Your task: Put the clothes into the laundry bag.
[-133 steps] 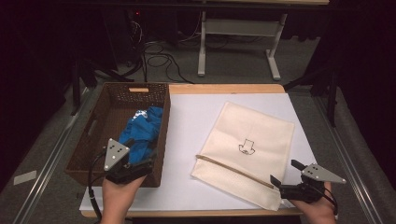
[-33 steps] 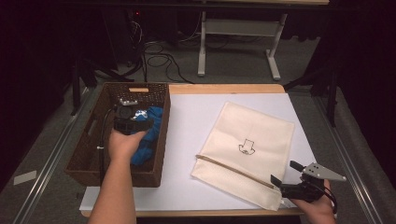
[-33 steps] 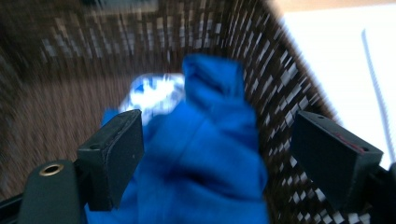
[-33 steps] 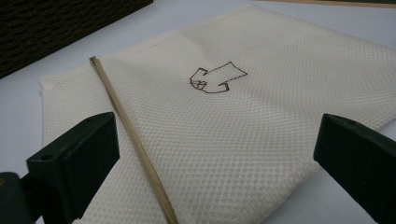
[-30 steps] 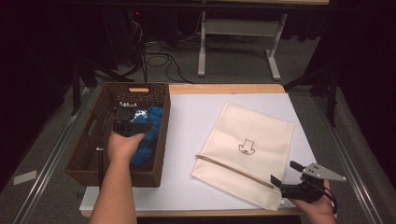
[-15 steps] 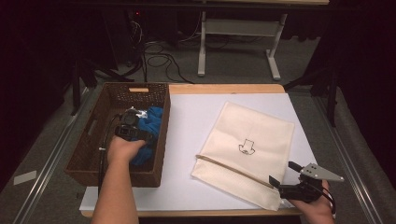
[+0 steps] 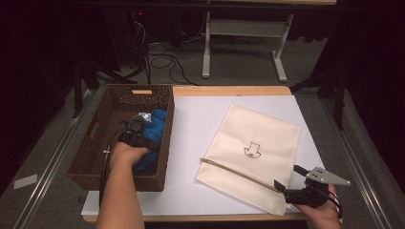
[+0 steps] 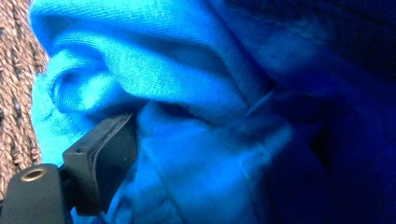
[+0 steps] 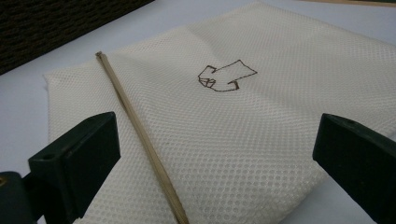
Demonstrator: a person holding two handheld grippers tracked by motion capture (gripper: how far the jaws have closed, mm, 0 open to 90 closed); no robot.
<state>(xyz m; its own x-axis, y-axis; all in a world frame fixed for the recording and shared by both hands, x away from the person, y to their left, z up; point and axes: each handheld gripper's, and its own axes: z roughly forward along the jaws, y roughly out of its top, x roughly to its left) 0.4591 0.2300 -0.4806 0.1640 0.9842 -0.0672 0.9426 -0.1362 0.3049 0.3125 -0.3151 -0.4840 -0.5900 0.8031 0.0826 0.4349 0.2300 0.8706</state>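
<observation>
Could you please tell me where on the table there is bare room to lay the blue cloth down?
The white sheet is bare between the basket and the mesh bag, and along the far edge behind the bag. The basket's right half is crowded with the blue cloth and the left claw; the right claw hovers at the bag's near corner.

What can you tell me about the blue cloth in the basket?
The blue cloth is soft knit fabric, crumpled in thick folds, bright blue in the light and darker in shade. It lies inside the brown woven basket, against its right wall. The left hand-held gripper has sunk into it, jaws just opening, folds bunched against one jaw.
</observation>
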